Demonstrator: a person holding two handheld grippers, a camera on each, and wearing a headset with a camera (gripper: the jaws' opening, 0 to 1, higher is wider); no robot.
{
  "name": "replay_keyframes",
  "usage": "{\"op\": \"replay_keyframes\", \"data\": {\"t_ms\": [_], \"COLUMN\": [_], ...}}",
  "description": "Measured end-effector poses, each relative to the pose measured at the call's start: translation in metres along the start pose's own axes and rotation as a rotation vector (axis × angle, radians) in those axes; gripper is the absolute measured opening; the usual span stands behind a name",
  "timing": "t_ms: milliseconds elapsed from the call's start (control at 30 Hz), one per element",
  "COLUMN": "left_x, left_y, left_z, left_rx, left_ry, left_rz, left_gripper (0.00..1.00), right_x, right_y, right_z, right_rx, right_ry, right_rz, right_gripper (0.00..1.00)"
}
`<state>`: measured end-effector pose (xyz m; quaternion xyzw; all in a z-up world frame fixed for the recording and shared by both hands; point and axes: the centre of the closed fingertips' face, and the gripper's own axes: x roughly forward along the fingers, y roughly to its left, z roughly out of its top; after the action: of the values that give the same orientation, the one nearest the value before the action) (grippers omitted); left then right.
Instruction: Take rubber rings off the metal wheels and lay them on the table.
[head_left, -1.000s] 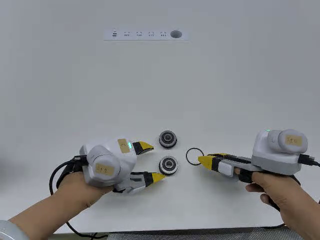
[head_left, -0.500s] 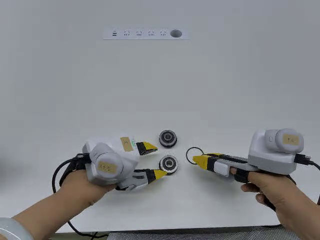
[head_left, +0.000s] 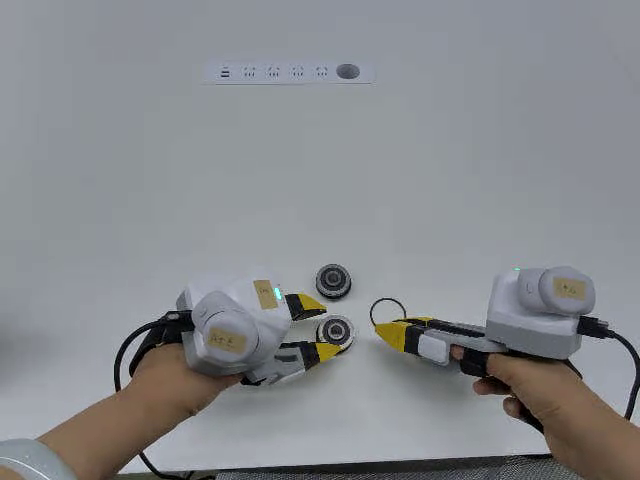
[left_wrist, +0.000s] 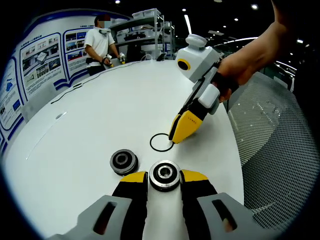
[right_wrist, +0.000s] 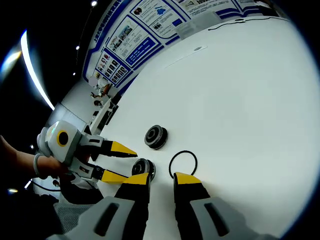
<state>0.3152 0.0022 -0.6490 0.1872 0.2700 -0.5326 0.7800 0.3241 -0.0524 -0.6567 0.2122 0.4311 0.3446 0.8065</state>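
The near wheel (head_left: 336, 331) lies flat on the tabletop (head_left: 480, 230) with its axle pointing up, so its rim faces outward all round. The far wheel (head_left: 334, 281) lies the same way just beyond it, apart from it and untouched. To the near wheel's right, close but not touching, a loose ring (head_left: 389, 312) lies flat on the tabletop (one ring off, by my reading).

The left tool (head_left: 322, 326) comes in from the wheel's left. In the left gripper view the near wheel (left_wrist: 164, 174) sits right between the two yellow tips, one jaw on its far side and one on its near side. Both appear to touch it, so I take it as gripped, though how firmly cannot be told.

The right tool (head_left: 385, 332) points leftward at the wheel from the other side, its tip over the near edge of the loose ring. Its own view shows a gap between the jaws, so it is partly open and holds nothing.

What matters next is that the wheel's right-hand rim is the uncovered side, and the right tool faces it. The near wheel's rim looks paler than the far one's (whether rubber remains there is too small to tell).
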Motion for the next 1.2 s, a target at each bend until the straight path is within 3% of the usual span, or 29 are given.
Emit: {"op": "replay_keyframes", "data": {"t_ms": [600,1200], "left_x": [0.006,0.006], "left_y": [-0.002,-0.001], "left_z": [-0.002,-0.002], "left_rx": [0.025,0.027], "left_ry": [0.034,0.029], "left_rz": [-0.022,-0.03], "left_gripper": [0.14,0.13], "right_x": [0.009,0.024], "right_y": [0.014,0.025], "right_z": [-0.002,-0.008], "right_rx": [0.03,0.066], "right_ry": [0.011,0.062], "right_rz": [0.053,0.115], "right_gripper": [0.2,0.23]}}
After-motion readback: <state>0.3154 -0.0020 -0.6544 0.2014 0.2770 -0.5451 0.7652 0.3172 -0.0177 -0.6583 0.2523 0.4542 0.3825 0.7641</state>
